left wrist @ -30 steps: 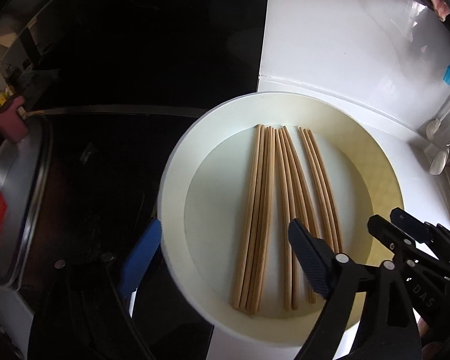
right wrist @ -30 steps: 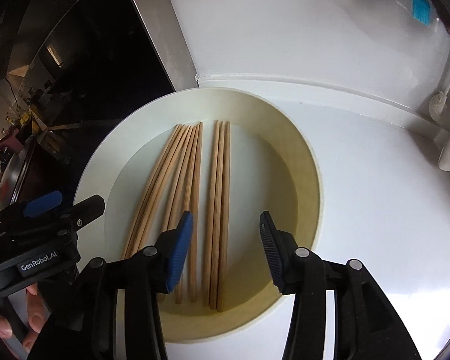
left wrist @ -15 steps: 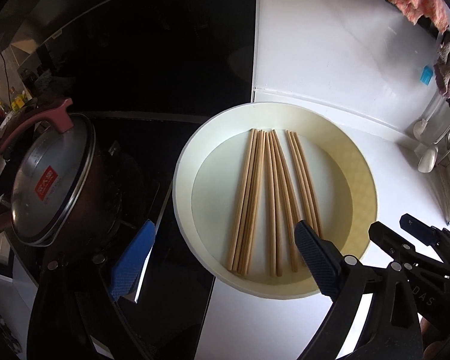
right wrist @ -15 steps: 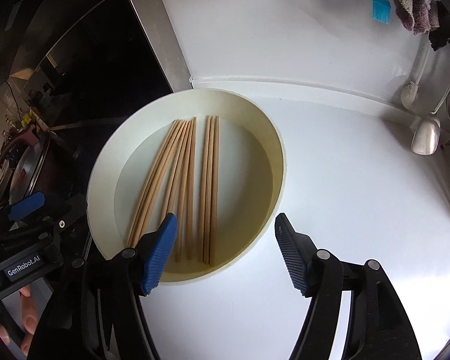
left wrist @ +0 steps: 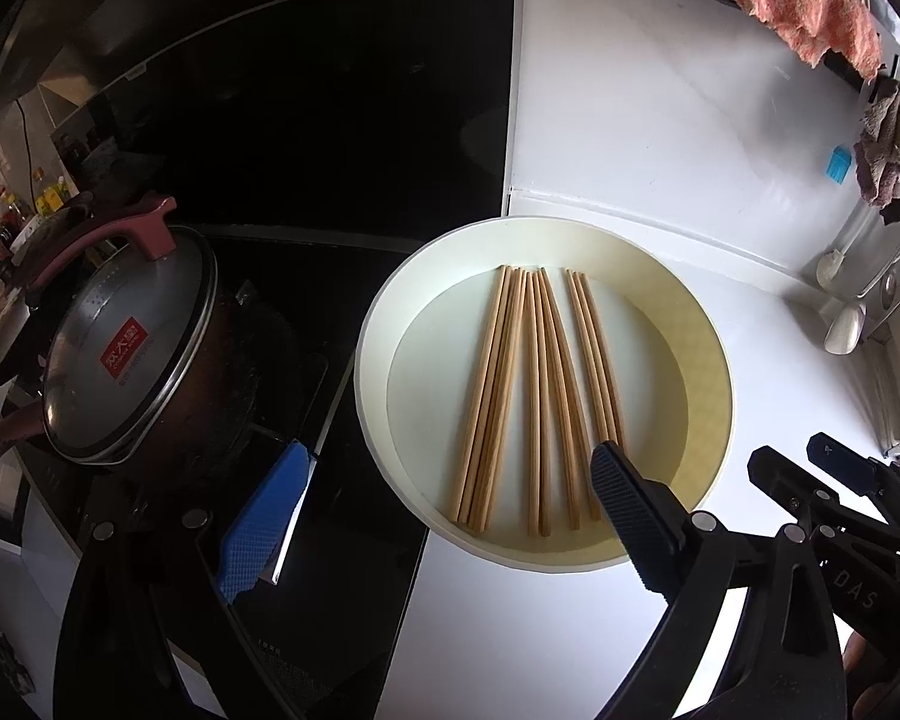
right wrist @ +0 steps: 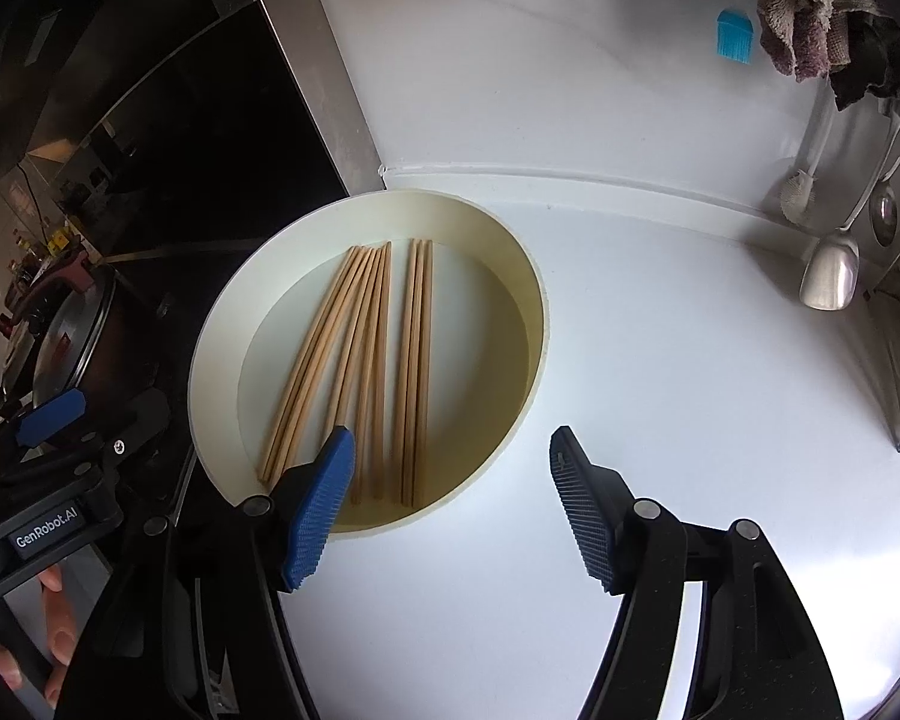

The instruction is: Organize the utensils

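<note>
Several wooden chopsticks (left wrist: 534, 396) lie side by side in a round cream plate (left wrist: 708, 372) on the white counter. They also show in the right wrist view (right wrist: 372, 360), in the same plate (right wrist: 510, 252). My left gripper (left wrist: 444, 510) is open and empty, raised above the plate's near left edge. My right gripper (right wrist: 456, 504) is open and empty, above the plate's near right rim. The left gripper's body (right wrist: 48, 480) shows at the left of the right wrist view.
A lidded pot (left wrist: 126, 354) sits on the black hob to the left. A pink cloth (left wrist: 804, 6), a grey cloth (right wrist: 810, 18) and a blue brush (right wrist: 735, 36) hang on the white wall. Metal ladles (right wrist: 828, 270) hang at the right.
Both grippers have pulled back and up from the plate, so it looks smaller. The right gripper's jaws have opened wider. The chopsticks have not moved.
</note>
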`<state>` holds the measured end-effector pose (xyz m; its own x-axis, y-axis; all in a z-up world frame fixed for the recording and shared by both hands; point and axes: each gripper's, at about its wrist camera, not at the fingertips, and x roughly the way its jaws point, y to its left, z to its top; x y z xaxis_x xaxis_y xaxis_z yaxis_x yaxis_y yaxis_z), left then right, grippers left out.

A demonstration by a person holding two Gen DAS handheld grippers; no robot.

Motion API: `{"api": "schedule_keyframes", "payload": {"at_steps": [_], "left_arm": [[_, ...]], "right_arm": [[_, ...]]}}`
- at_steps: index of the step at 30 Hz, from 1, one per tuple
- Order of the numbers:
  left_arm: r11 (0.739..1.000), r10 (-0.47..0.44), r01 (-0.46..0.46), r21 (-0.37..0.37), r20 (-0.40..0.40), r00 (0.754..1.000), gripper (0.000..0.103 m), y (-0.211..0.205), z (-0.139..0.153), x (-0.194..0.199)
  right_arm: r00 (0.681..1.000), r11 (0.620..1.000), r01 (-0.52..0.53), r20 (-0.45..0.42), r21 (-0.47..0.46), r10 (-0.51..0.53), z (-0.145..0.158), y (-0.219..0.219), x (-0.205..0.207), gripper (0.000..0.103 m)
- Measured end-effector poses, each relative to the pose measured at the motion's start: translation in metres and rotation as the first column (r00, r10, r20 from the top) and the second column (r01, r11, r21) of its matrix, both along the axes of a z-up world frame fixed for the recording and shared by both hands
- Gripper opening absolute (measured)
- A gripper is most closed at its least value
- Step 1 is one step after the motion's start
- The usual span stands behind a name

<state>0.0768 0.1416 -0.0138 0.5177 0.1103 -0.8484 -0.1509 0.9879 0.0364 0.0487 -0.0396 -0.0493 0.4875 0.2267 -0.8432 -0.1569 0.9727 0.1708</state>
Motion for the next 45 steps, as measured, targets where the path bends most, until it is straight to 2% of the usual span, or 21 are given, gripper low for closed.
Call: {"api": "schedule_keyframes", "payload": {"at_steps": [19,25,29,45], "left_arm": [[1.000,0.004,-0.004,0.012,-0.007,1.000,0.097,0.0025,0.0031,0.0000],[1.000,0.009,-0.009,0.001,0.006,1.000,0.097,0.0036,0.0068,-0.0039],[1.000,0.015,-0.015,-0.021,-0.013,1.000,0.097,0.0066,0.0055,-0.0022],[1.000,0.021,-0.021,0.010,-0.016,1.000,0.097,0.0034,0.0054,-0.0030]], "right_arm": [[1.000,1.000,0.003,0.011,0.001,-0.003,0.0033,-0.0039,-0.0048,0.068],[1.000,1.000,0.006,0.019,0.003,-0.007,0.0047,-0.0048,-0.0064,0.068],[1.000,1.000,0.006,0.021,0.005,-0.007,0.0058,-0.0055,-0.0075,0.068],[1.000,1.000,0.008,0.027,0.002,-0.008,0.0074,-0.0073,-0.0099,0.068]]}}
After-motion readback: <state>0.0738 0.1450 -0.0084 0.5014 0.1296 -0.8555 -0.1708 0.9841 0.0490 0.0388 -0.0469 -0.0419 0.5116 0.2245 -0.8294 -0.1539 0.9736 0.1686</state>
